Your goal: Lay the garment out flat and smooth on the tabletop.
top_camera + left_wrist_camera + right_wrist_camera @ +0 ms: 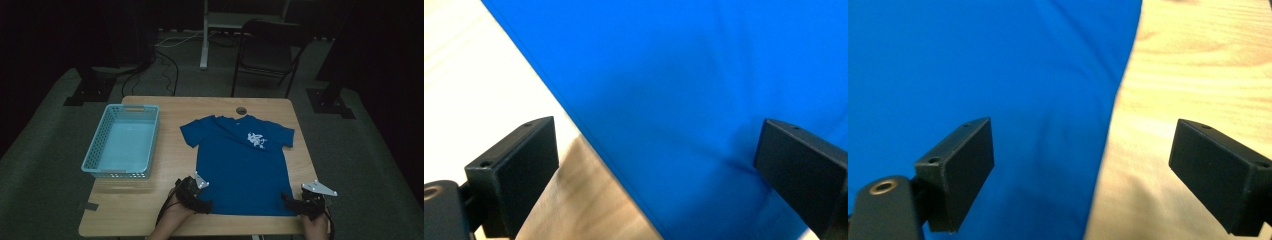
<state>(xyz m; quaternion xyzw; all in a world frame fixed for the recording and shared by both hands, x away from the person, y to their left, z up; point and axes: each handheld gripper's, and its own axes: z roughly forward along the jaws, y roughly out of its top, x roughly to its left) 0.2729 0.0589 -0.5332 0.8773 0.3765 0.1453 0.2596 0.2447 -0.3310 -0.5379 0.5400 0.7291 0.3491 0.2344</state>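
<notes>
On the table (pixel 135 210), the basket (pixel 121 141) lies left of the T-shirt (pixel 242 165), apparently apart.

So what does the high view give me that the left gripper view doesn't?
High view alone: the light blue basket, the T-shirt's white print, both sleeves, and the right gripper at the hem's right corner. Left gripper view alone: the left gripper wide open, straddling the shirt's side edge. Both: the blue T-shirt lying flat on the wooden table.
</notes>
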